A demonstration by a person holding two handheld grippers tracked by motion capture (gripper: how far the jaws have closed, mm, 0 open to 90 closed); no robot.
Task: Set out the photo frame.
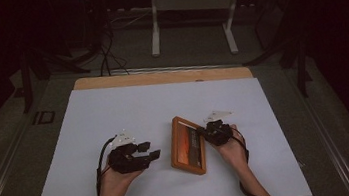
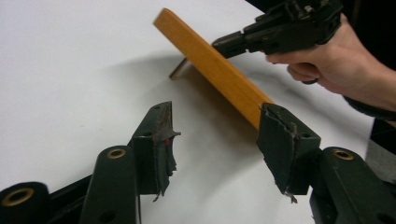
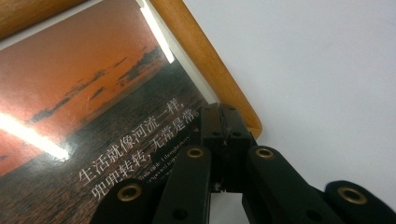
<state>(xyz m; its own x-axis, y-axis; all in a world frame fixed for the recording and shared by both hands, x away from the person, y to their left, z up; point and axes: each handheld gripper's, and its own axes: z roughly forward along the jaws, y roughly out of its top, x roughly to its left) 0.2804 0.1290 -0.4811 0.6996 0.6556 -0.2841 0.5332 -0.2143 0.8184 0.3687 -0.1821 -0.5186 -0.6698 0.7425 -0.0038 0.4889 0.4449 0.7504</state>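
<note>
A wooden picture frame (image 1: 187, 146) with an orange sunset photo and white Chinese text (image 3: 93, 93) lies just right of the middle of the white sheet. In the left gripper view the frame (image 2: 210, 65) is tilted, its far long edge raised, and a thin stand leg (image 2: 177, 69) shows under it. My right gripper (image 1: 201, 131) is shut, jaws pressed together, its tips (image 3: 223, 112) touching the frame's face by the wooden border. My left gripper (image 1: 141, 153) stands open to the left of the frame, its worn pads (image 2: 163, 140) apart with nothing between them.
A white sheet (image 1: 128, 108) covers the wooden table (image 1: 160, 77). Beyond the table, on the dark floor, stand a white desk frame (image 1: 191, 5) and some cables (image 1: 106, 51). The person's right hand (image 2: 327, 56) holds the right gripper (image 2: 261, 35).
</note>
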